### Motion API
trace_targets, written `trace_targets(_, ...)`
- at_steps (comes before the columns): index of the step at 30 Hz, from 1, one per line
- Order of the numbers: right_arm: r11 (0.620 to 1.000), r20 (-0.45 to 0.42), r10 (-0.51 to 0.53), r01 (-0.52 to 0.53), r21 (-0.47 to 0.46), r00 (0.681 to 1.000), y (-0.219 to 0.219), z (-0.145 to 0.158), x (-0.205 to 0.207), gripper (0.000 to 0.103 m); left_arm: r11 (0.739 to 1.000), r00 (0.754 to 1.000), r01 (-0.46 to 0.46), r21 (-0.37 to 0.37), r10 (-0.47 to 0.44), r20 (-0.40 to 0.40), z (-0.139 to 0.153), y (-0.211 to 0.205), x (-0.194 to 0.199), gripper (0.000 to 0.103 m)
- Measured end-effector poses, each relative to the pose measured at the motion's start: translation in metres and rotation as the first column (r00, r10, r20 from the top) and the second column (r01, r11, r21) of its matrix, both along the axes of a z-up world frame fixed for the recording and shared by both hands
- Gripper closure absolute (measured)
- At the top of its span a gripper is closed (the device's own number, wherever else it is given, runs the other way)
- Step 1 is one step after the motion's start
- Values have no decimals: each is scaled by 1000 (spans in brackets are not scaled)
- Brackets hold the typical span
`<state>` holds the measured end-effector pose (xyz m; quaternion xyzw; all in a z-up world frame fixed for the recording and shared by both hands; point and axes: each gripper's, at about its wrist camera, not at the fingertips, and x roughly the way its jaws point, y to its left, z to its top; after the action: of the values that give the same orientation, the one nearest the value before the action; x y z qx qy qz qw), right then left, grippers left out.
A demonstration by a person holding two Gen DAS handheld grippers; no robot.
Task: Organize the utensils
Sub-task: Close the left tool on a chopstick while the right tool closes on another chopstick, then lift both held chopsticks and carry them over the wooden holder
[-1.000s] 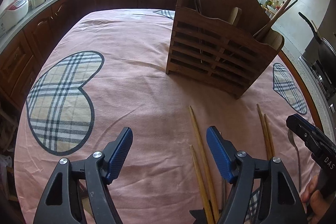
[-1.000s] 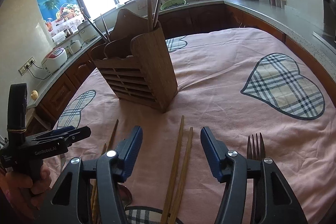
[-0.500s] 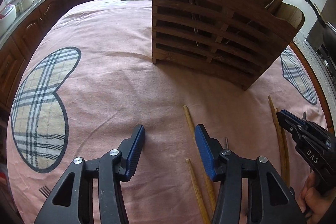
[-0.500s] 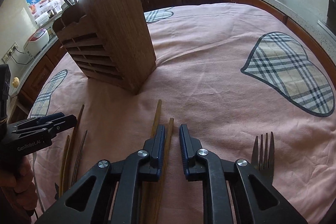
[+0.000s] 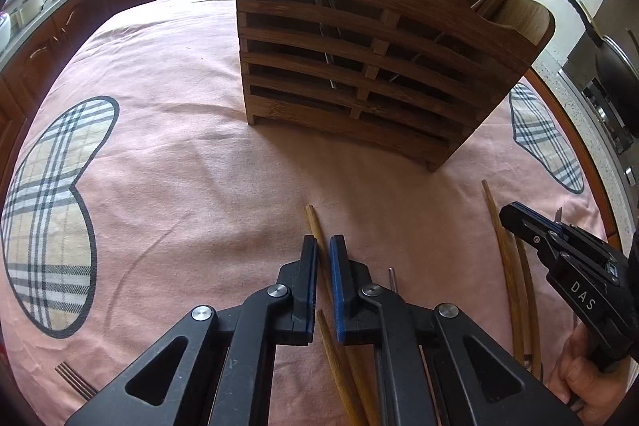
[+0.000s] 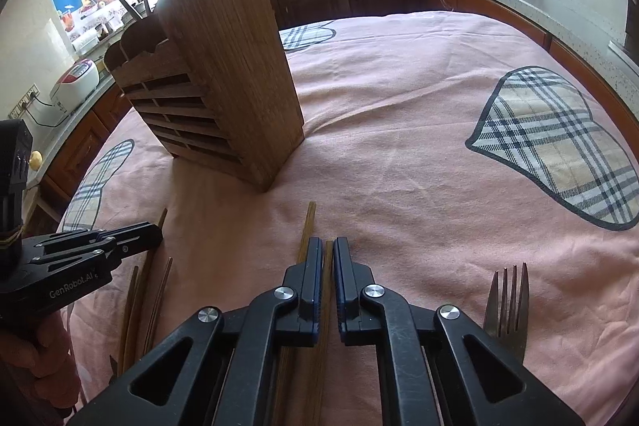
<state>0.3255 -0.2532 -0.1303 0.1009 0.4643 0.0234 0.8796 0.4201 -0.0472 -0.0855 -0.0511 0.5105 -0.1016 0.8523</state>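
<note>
A slatted wooden utensil holder (image 5: 359, 58) stands on the pink cloth, with utensils in its compartments; it also shows in the right wrist view (image 6: 215, 78). My left gripper (image 5: 323, 246) is shut on a wooden chopstick (image 5: 313, 222) lying on the cloth, a second chopstick (image 5: 331, 350) beside it. My right gripper (image 6: 327, 250) is shut on a wooden chopstick (image 6: 327, 286), its partner (image 6: 307, 226) alongside. Each gripper shows in the other's view, the right (image 5: 515, 220) and the left (image 6: 147, 234).
A metal fork (image 6: 507, 302) lies right of my right gripper. Another fork's tines (image 5: 74, 380) show at lower left. A metal handle (image 5: 393, 278) lies by the left gripper. Kitchen counters ring the table (image 6: 439, 114).
Both grippers have moved forward and down toward the cloth and closed, each onto a chopstick. The holder looms closer in both views.
</note>
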Motion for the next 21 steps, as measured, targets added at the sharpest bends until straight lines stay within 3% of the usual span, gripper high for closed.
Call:
trace_targets(9, 999, 86, 1, -5, 37, 996, 2, 36, -20, 99, 996, 994, -25, -87, 34, 102, 48, 25, -36, 99)
trace_targets(21, 998, 220, 8, -22, 64, 975, 4, 99, -57, 99, 985, 972, -28, -172, 67, 226, 116, 59, -117, 100)
